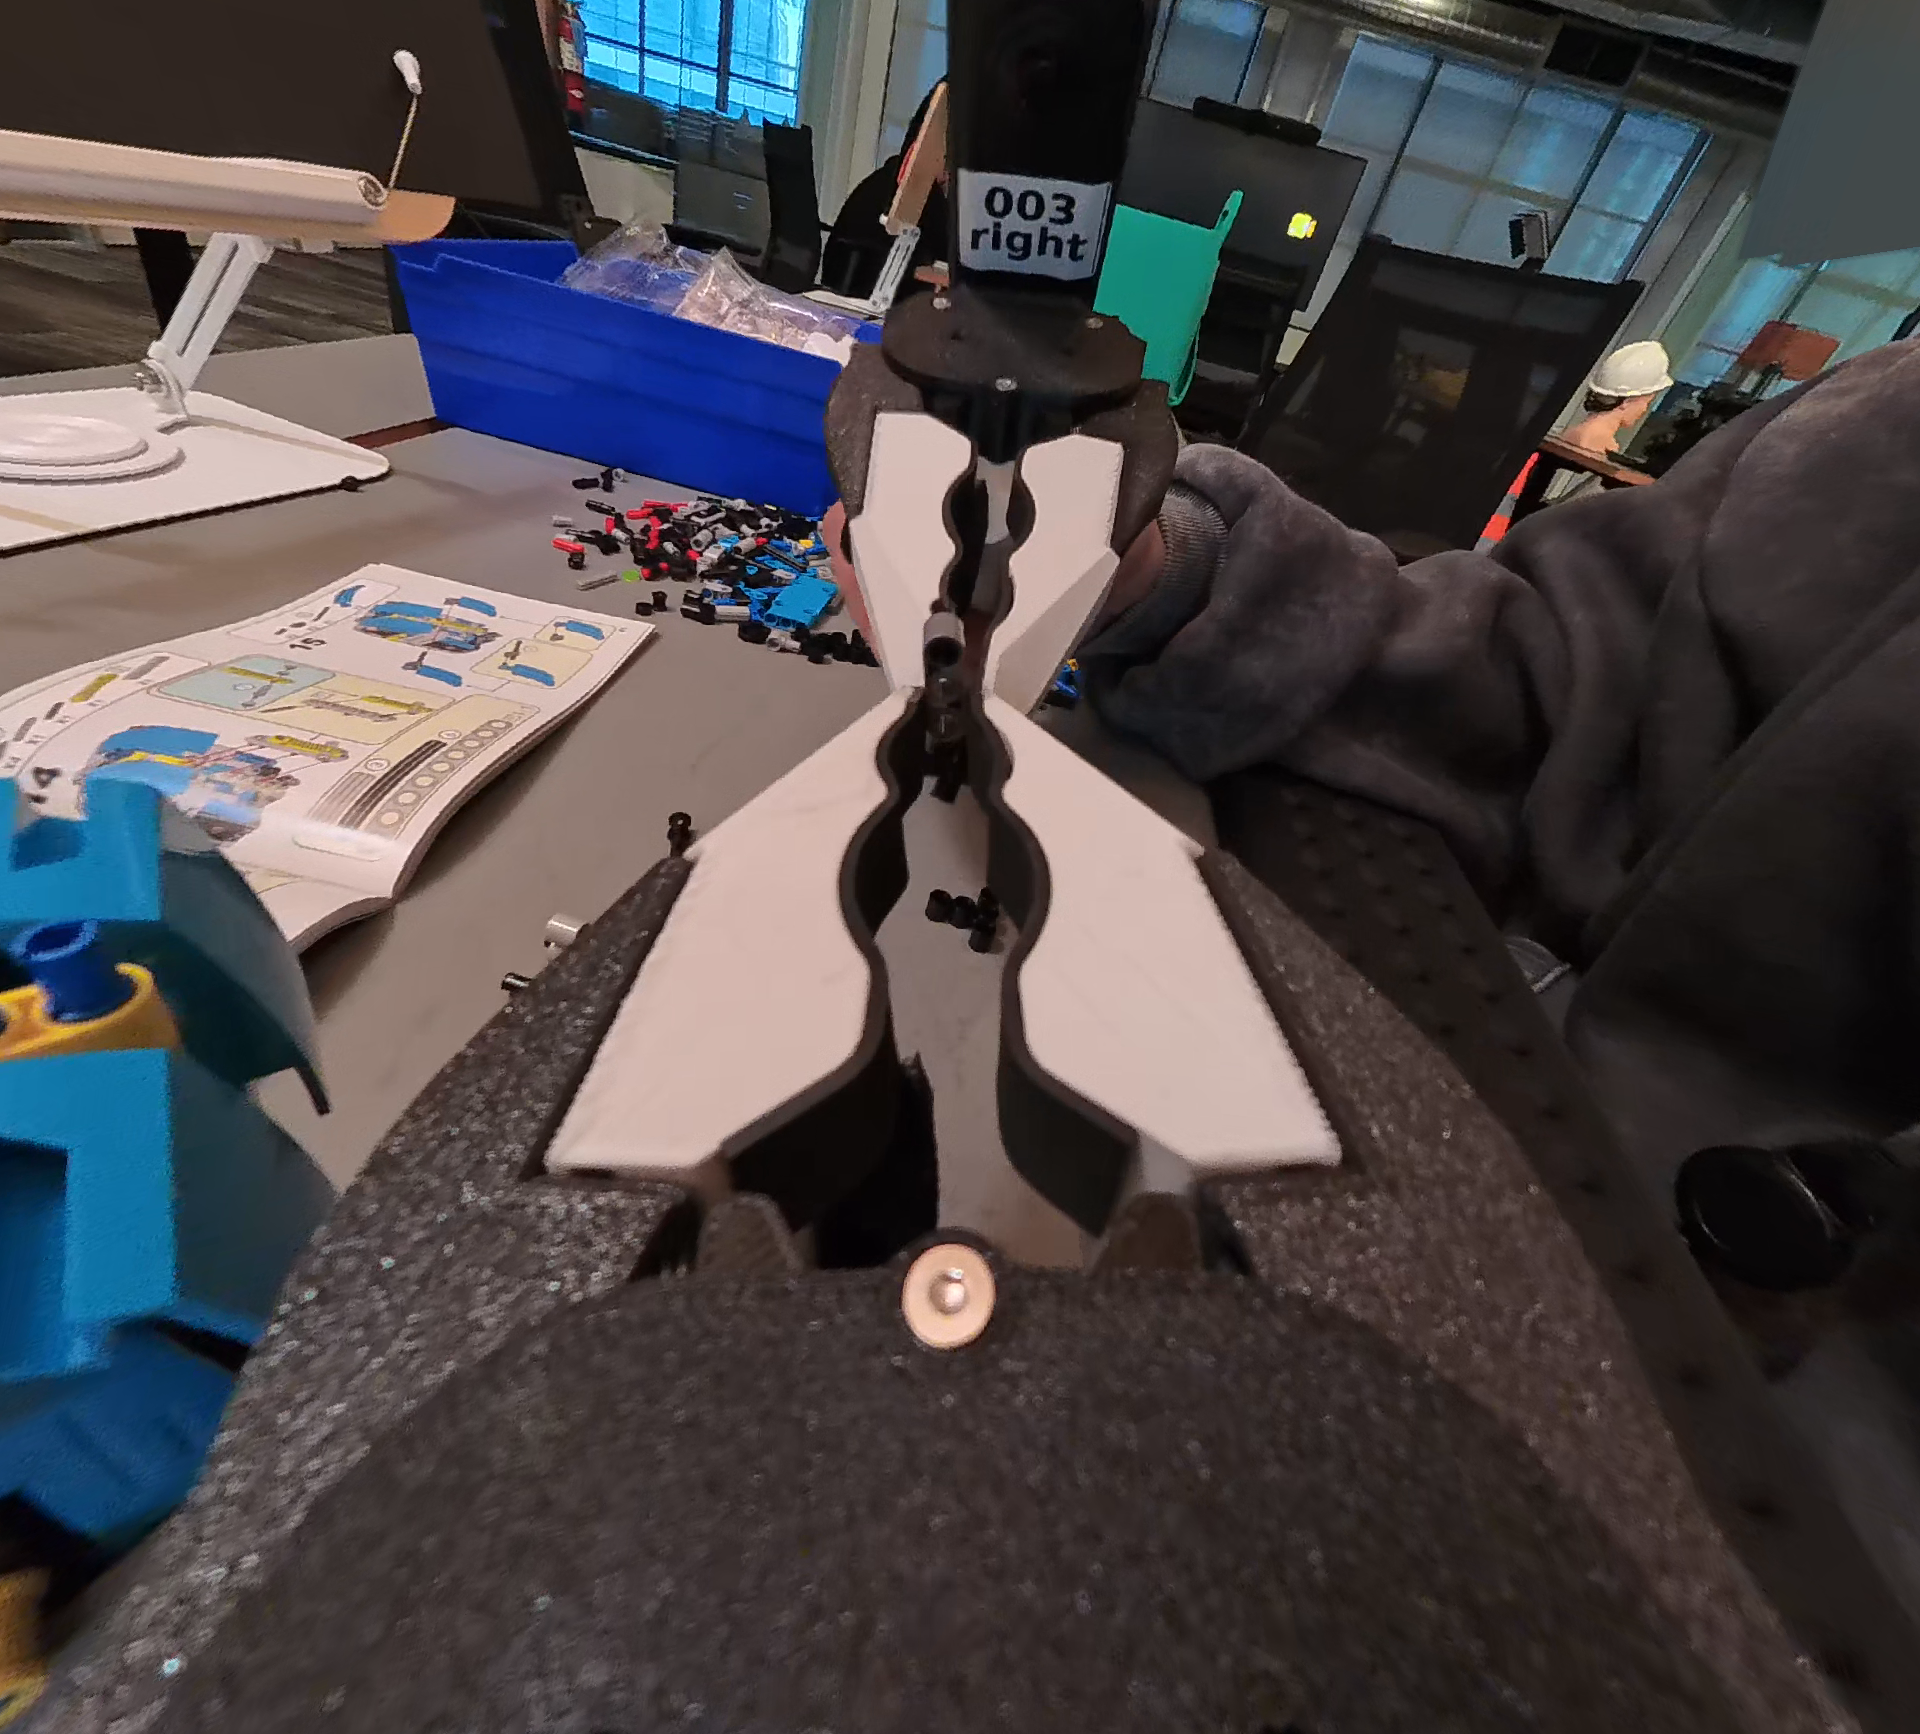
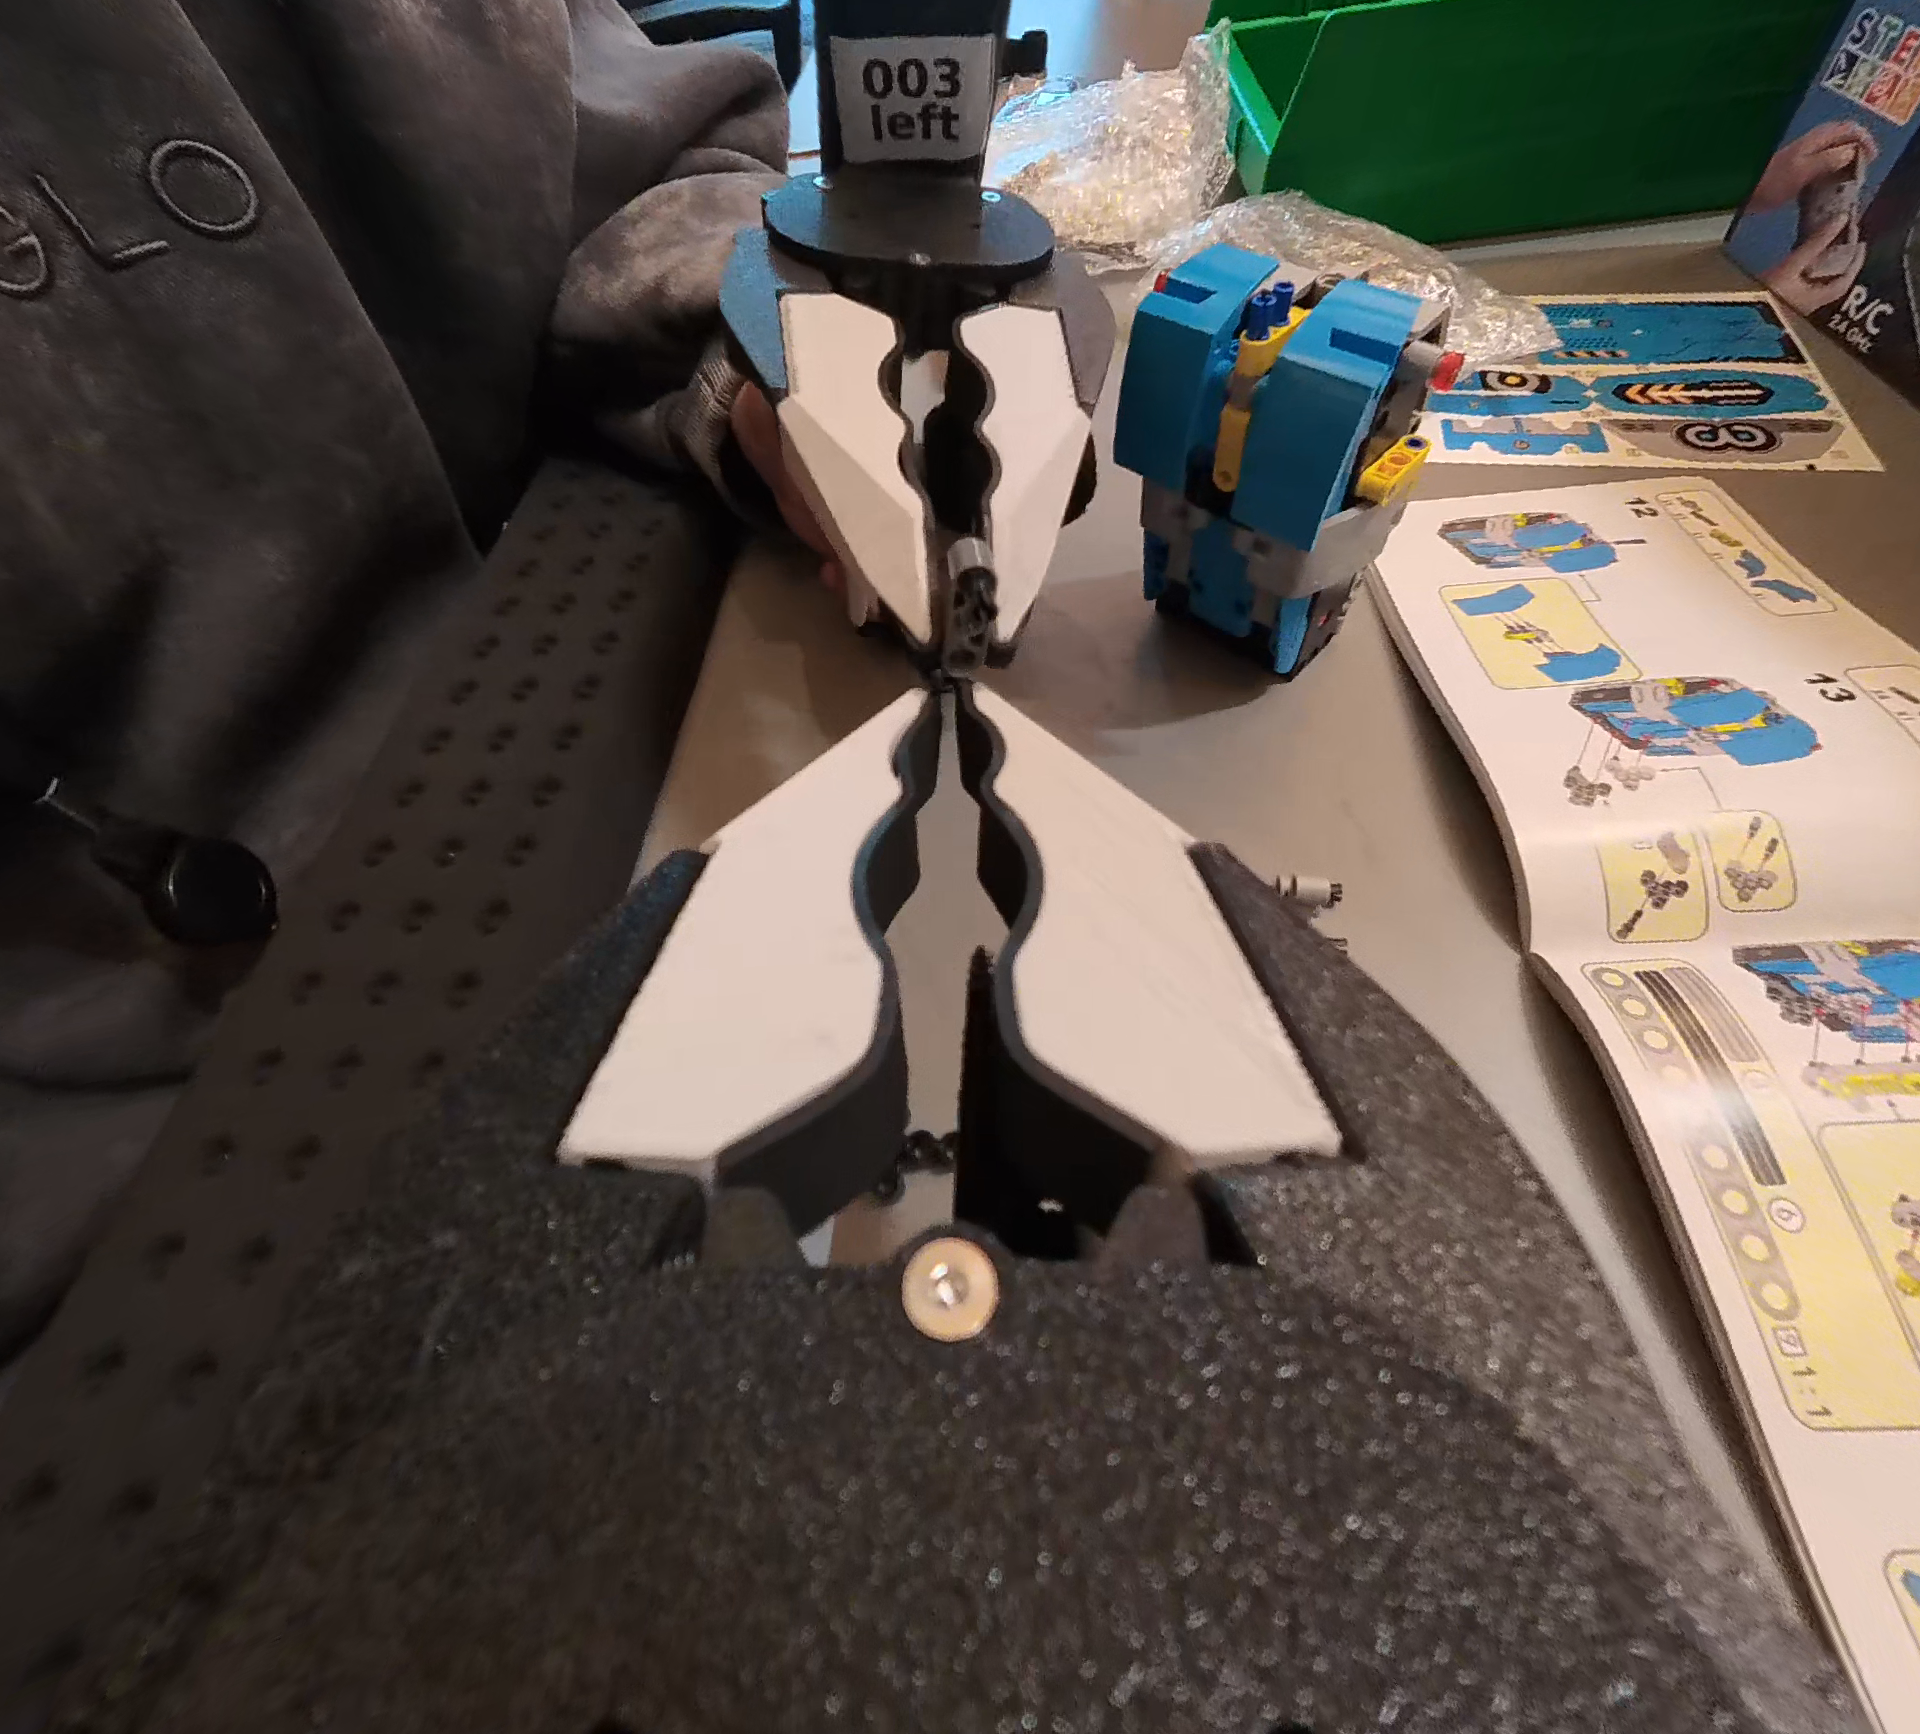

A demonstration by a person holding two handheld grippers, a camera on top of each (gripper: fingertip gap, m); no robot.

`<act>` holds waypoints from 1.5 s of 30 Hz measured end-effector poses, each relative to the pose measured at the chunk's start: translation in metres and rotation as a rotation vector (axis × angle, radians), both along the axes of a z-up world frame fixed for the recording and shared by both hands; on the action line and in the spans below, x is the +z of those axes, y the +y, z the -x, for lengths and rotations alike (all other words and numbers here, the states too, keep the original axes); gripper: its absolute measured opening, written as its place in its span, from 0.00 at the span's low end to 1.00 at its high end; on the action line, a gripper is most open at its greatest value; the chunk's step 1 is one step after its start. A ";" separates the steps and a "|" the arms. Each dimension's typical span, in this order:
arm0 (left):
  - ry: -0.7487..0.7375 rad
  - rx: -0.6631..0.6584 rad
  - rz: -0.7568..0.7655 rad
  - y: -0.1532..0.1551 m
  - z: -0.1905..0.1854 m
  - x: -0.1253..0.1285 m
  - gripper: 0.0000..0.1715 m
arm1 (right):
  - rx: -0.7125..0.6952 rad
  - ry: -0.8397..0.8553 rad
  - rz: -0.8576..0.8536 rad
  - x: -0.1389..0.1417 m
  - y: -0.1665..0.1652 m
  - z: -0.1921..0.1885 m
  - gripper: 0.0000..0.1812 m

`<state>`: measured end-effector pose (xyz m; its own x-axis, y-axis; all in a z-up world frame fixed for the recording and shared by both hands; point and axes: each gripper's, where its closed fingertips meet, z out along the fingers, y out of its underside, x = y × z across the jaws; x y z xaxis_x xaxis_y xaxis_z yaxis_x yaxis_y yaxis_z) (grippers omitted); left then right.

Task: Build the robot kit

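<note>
a: left gripper?
b: closed on a thin black connector piece with a grey end. held above the grey table, pointing straight at the other tool.

a: and right gripper?
b: tip to tip with the left one. fingers nearly together, only a thin slit between. meeting the end of the same piece, but cannot tell if really pinching it.

a: near the piece?
b: just beside the left gripper, a blue model with yellow and grey parts, standing upright on the table. next to it an open instruction booklet, lying flat. behind the model, crumpled clear plastic bags and a green bin.

a: on the other side?
b: a loose pile of small parts, black, red and blue, spread in front of a blue bin. a few black pins on the table under the left fingers. grey sleeves behind both tools.
</note>
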<state>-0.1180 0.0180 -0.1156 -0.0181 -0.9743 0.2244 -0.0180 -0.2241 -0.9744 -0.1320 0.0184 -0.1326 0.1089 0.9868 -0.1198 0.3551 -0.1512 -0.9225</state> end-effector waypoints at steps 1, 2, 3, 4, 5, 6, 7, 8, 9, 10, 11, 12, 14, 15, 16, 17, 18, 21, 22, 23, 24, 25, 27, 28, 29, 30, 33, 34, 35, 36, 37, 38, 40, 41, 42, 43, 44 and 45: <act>0.000 0.001 -0.001 0.000 0.000 0.000 0.04 | 0.002 0.000 0.003 0.000 0.000 0.001 0.01; -0.004 0.002 0.000 0.000 0.000 0.001 0.04 | 0.000 0.007 0.005 0.000 0.000 0.001 0.01; -0.008 0.001 0.003 0.001 0.001 0.001 0.04 | 0.002 0.013 0.011 0.001 0.000 0.001 0.01; -0.010 -0.001 0.007 0.001 0.001 0.001 0.04 | 0.006 0.020 0.018 0.002 -0.001 0.001 0.01; -0.012 0.001 0.012 0.001 0.001 0.001 0.04 | 0.005 0.024 0.023 0.002 0.000 0.001 0.01; -0.015 0.001 0.019 0.002 0.001 0.002 0.04 | 0.000 0.030 0.023 0.002 0.001 0.002 0.01; -0.021 -0.002 0.029 0.002 0.001 0.002 0.04 | 0.000 0.036 0.022 0.003 0.000 0.002 0.01; -0.028 -0.005 0.041 0.002 0.002 0.003 0.04 | 0.002 0.045 0.022 0.005 0.000 0.002 0.02; -0.033 -0.006 0.050 0.003 0.002 0.004 0.04 | 0.003 0.050 0.024 0.006 0.000 0.003 0.02; -0.035 -0.004 0.055 0.003 0.002 0.004 0.04 | 0.003 0.051 0.025 0.006 0.000 0.003 0.03; -0.040 -0.002 0.059 0.004 0.002 0.005 0.04 | 0.003 0.056 0.023 0.007 0.000 0.003 0.04; -0.046 -0.003 0.066 0.004 0.003 0.005 0.04 | 0.000 0.060 0.017 0.008 0.000 0.004 0.04; -0.057 -0.006 0.087 0.004 0.003 0.007 0.04 | -0.023 0.059 -0.011 0.009 0.003 0.004 0.01; -0.057 -0.007 0.094 0.005 0.004 0.006 0.04 | -0.033 0.054 -0.022 0.008 0.005 0.004 0.00; -0.049 -0.005 0.093 0.005 0.003 0.005 0.04 | -0.033 0.042 -0.021 0.006 0.005 0.004 0.00; -0.046 -0.002 0.087 0.005 0.003 0.005 0.04 | -0.037 0.014 -0.017 0.002 0.006 0.002 0.00; -0.054 0.001 0.077 0.005 0.004 0.007 0.04 | -0.044 -0.023 -0.009 -0.003 0.007 -0.001 0.03; -0.075 0.032 0.016 0.008 0.008 0.013 0.04 | -0.055 -0.205 0.013 -0.035 0.009 -0.015 0.07; -0.069 0.037 0.002 0.008 0.008 0.013 0.04 | -0.028 -0.269 0.015 -0.046 0.005 -0.019 0.06; -0.061 0.037 -0.002 0.007 0.008 0.011 0.04 | -0.015 -0.323 0.017 -0.057 0.002 -0.023 0.06; -0.051 0.036 -0.002 0.007 0.006 0.009 0.04 | -0.008 -0.358 0.018 -0.065 0.001 -0.024 0.07; -0.039 0.037 -0.001 0.006 0.006 0.007 0.04 | 0.013 -0.363 0.039 -0.068 -0.004 -0.022 0.07; -0.031 0.048 -0.002 0.009 0.006 0.005 0.04 | 0.006 -0.375 0.044 -0.073 -0.003 -0.017 0.08; -0.036 0.051 0.001 0.010 0.006 0.006 0.04 | -0.014 -0.398 0.018 -0.077 0.001 -0.016 0.09; -0.041 0.056 0.006 0.011 0.007 0.007 0.04 | -0.035 -0.424 -0.012 -0.081 0.006 -0.015 0.09; -0.044 0.063 0.010 0.013 0.008 0.007 0.04 | -0.048 -0.442 -0.036 -0.084 0.009 -0.013 0.10; -0.055 0.084 0.021 0.018 0.010 0.009 0.04 | -0.050 -0.468 -0.056 -0.093 0.010 -0.005 0.11; -0.062 0.092 0.021 0.020 0.011 0.010 0.04 | -0.027 -0.459 -0.029 -0.094 0.006 -0.002 0.12; -0.068 0.097 0.019 0.020 0.012 0.012 0.04 | -0.017 -0.448 -0.005 -0.093 0.003 0.001 0.12; -0.072 0.099 0.017 0.020 0.012 0.013 0.04 | -0.019 -0.438 0.004 -0.092 0.003 0.003 0.12; -0.075 0.101 0.014 0.020 0.012 0.013 0.04 | -0.019 -0.425 0.005 -0.090 0.002 0.005 0.12; -0.077 0.101 0.011 0.020 0.012 0.014 0.04 | -0.018 -0.412 0.011 -0.088 0.001 0.008 0.12; -0.085 0.096 0.004 0.018 0.013 0.015 0.04 | -0.012 -0.387 0.019 -0.084 -0.003 0.016 0.14; -0.084 0.092 -0.002 0.017 0.013 0.016 0.04 | -0.016 -0.378 0.014 -0.084 -0.005 0.020 0.15; -0.083 0.091 -0.010 0.016 0.013 0.016 0.04 | -0.004 -0.366 0.011 -0.083 -0.010 0.026 0.15; -0.087 0.092 -0.018 0.015 0.013 0.017 0.04 | -0.006 -0.370 0.003 -0.084 -0.013 0.029 0.15; -0.094 0.093 -0.026 0.015 0.014 0.019 0.04 | -0.014 -0.383 -0.009 -0.086 -0.014 0.031 0.15; -0.100 0.097 -0.035 0.014 0.015 0.020 0.04 | -0.006 -0.387 -0.013 -0.087 -0.018 0.034 0.15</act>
<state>-0.1330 0.0324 -0.0951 0.0555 -0.9798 0.1923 0.1000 -0.1862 -0.9774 -0.1662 -0.0001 -0.2201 0.1491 0.9872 -0.0566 0.6768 -0.1437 -0.7220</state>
